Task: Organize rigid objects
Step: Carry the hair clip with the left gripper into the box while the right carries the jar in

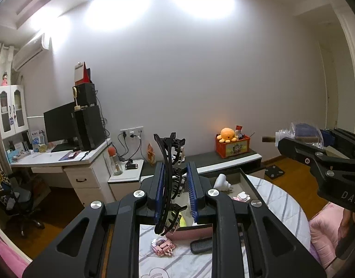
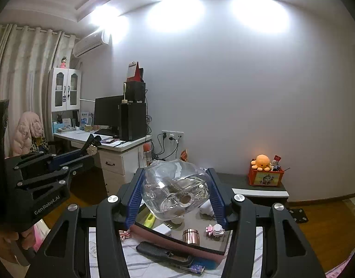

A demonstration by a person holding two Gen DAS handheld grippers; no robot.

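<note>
My left gripper (image 1: 175, 171) is shut on a black claw hair clip (image 1: 169, 176) and holds it upright in the air above the bed. My right gripper (image 2: 177, 185) is shut on a clear glass bottle (image 2: 175, 187) with a cork stopper, held above a pink-rimmed tray (image 2: 200, 249). In the left wrist view the bottle (image 1: 300, 134) shows at the right, in the right gripper (image 1: 316, 148). In the right wrist view the left gripper (image 2: 91, 146) shows at the left with the clip.
The tray holds a copper tin (image 2: 191, 236), a white plug (image 2: 162, 229), a pink block toy (image 2: 215, 229) and a white object (image 2: 206, 208). A black comb (image 2: 163, 253) and a pink block toy (image 1: 162, 247) lie on the striped bed. A desk (image 1: 59, 157) stands left.
</note>
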